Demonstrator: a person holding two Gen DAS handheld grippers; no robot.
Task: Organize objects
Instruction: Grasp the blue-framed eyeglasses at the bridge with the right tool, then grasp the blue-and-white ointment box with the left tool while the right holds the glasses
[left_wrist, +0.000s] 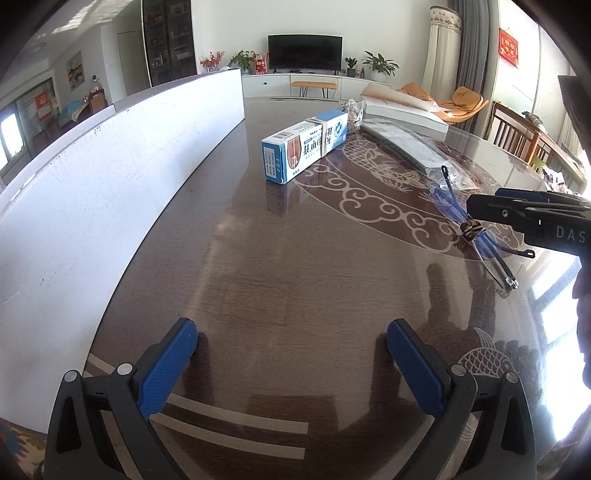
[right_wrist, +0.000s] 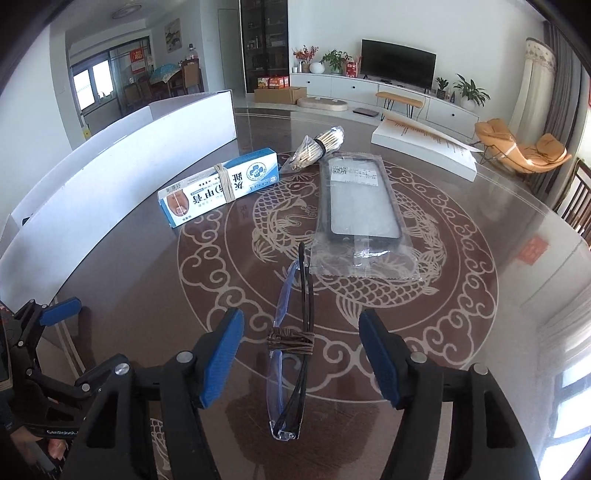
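A folded pair of blue-framed glasses (right_wrist: 286, 295), tied with brown cord, lies on the glass-topped table (right_wrist: 498, 295). My right gripper (right_wrist: 300, 321) stands open around it, and both blue pads are clear of the frame. In the left wrist view the same glasses (left_wrist: 487, 251) lie just under the right gripper (left_wrist: 476, 208), which comes in from the right edge. My left gripper (left_wrist: 291, 328) is open low over bare table, with nothing between its fingers. A blue-and-white ointment box (right_wrist: 218, 184) bound with a rubber band lies further back on the left.
A phone case in a clear bag (right_wrist: 360, 206) lies beyond the glasses. A banded bundle of wooden sticks (right_wrist: 317, 146) is behind it. A tall white panel (left_wrist: 110, 166) runs along the table's left side. A flat white box (right_wrist: 424, 147) sits at the far right.
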